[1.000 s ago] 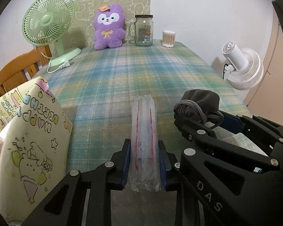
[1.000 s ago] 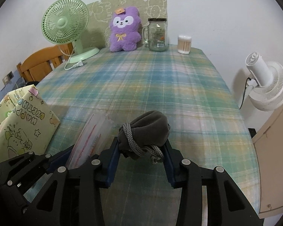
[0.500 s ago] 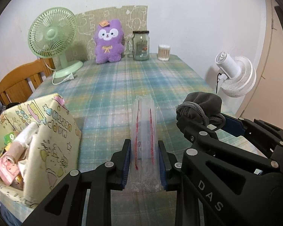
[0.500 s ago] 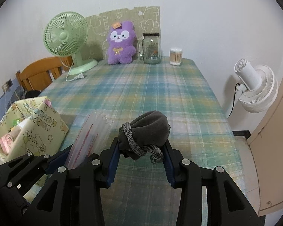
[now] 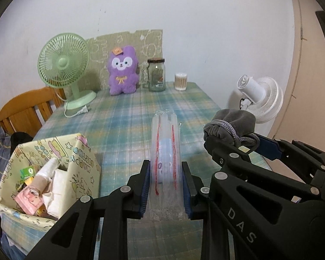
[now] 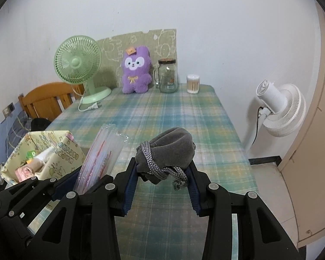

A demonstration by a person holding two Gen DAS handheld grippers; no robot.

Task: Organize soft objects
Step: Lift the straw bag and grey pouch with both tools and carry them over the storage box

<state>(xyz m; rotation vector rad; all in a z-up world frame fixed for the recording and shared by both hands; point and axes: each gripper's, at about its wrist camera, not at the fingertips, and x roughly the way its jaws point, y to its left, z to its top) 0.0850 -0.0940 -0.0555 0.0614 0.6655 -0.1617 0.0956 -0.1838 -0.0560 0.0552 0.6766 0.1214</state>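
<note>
My left gripper (image 5: 165, 166) is shut on a clear plastic packet with red lines (image 5: 165, 149), which sticks out forward above the table; the packet (image 6: 101, 151) also shows in the right wrist view. Beside it, my right gripper (image 6: 162, 164) is shut on a grey drawstring pouch (image 6: 169, 149), its cord hanging over the front; the pouch (image 5: 229, 123) shows at the right of the left wrist view. A yellow patterned bag (image 5: 60, 169) stands open at the near left, holding several soft items. A purple plush toy (image 5: 123, 73) sits at the far end.
The table wears a plaid cloth (image 5: 136, 117). At its far end stand a green fan (image 5: 64, 65), a glass jar (image 5: 156, 74) and a tub of cotton swabs (image 5: 180, 82). A wooden chair (image 5: 26, 110) is at the left, a white fan (image 6: 279, 108) off the right edge.
Both grippers have risen and drawn back from the table with their loads. The far objects look smaller, and the bag's open top has come into view.
</note>
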